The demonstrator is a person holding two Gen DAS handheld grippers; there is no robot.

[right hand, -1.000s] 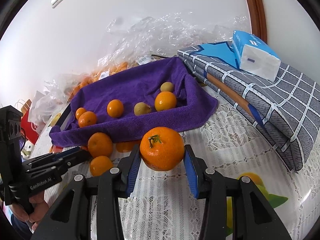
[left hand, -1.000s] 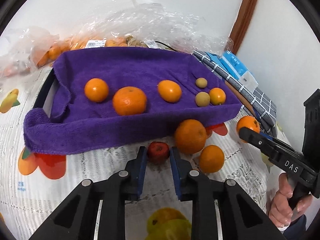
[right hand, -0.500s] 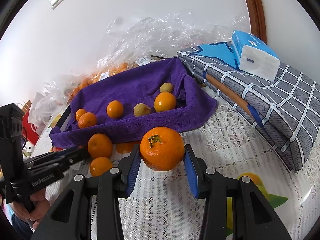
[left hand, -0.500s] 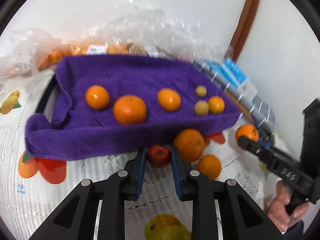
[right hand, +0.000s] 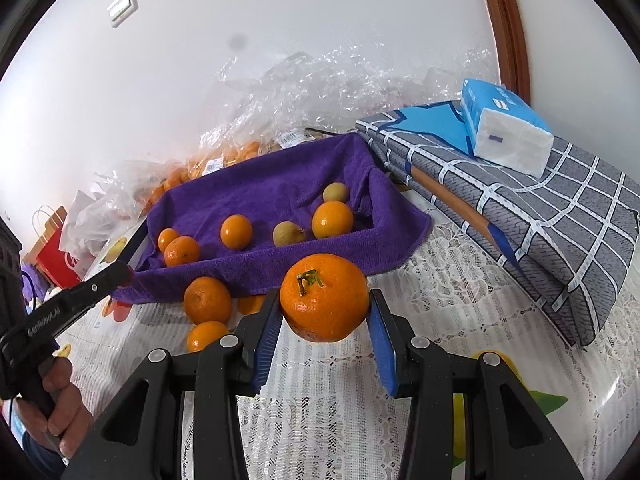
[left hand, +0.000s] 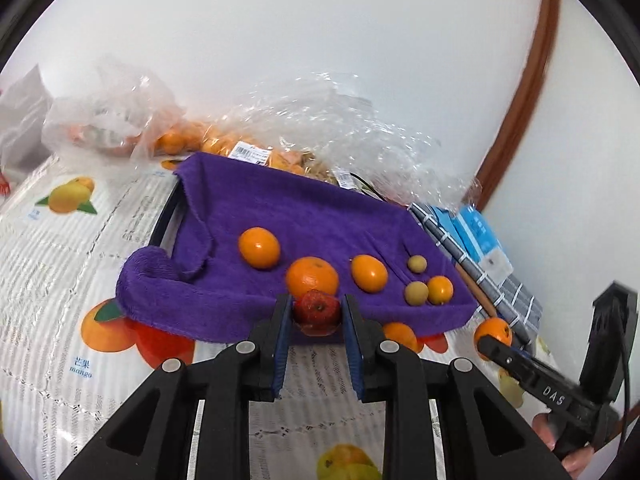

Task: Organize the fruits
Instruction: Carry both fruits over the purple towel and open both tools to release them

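Note:
My left gripper (left hand: 316, 316) is shut on a small red fruit (left hand: 317, 309) and holds it raised at the near edge of the tray lined with a purple towel (left hand: 304, 216). Several oranges and two small tan fruits (left hand: 416, 293) lie on the towel. My right gripper (right hand: 324, 312) is shut on a large stemmed orange (right hand: 324, 297), held above the lace tablecloth in front of the tray's right corner (right hand: 400, 232). Three loose oranges (right hand: 207, 300) lie on the cloth before the tray.
Clear plastic bags of oranges (left hand: 248, 148) sit behind the tray by the wall. A folded grey checked cloth (right hand: 540, 216) with a blue tissue pack (right hand: 506, 128) lies to the right. A red paper bag (right hand: 56, 256) stands far left.
My left gripper has lifted the red fruit off the tablecloth up to the tray's front edge. My right gripper keeps its orange almost still.

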